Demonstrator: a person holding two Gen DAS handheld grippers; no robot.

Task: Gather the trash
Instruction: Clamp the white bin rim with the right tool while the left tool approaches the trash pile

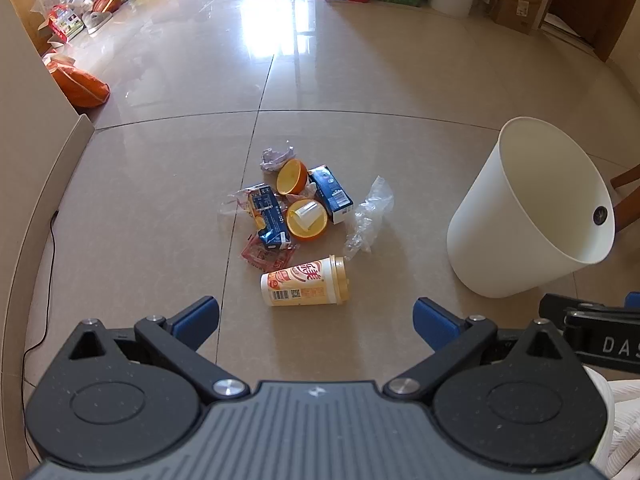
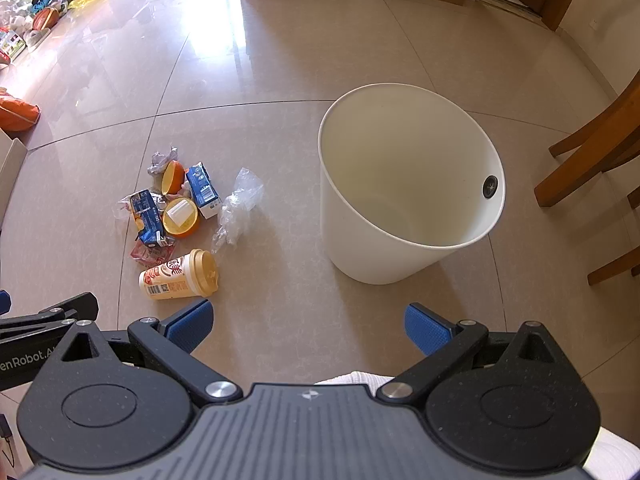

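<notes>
Both grippers are just hanging over the tiled floor (image 1: 160, 184) with nothing in them: the left gripper (image 1: 316, 318) has its blue pads spread wide apart, and so does the right gripper (image 2: 307, 322). The trash sits in a little pile mid-frame in the left wrist view: a milk tea cup (image 1: 306, 281) lying on its side nearest the camera, two blue cartons (image 1: 269, 216), two orange halves (image 1: 307, 219), crumpled clear plastic (image 1: 368, 212) and a wad of paper (image 1: 276, 158). The white bin (image 2: 404, 184) stands upright and empty, centre-right in the right wrist view, well apart from the pile.
</notes>
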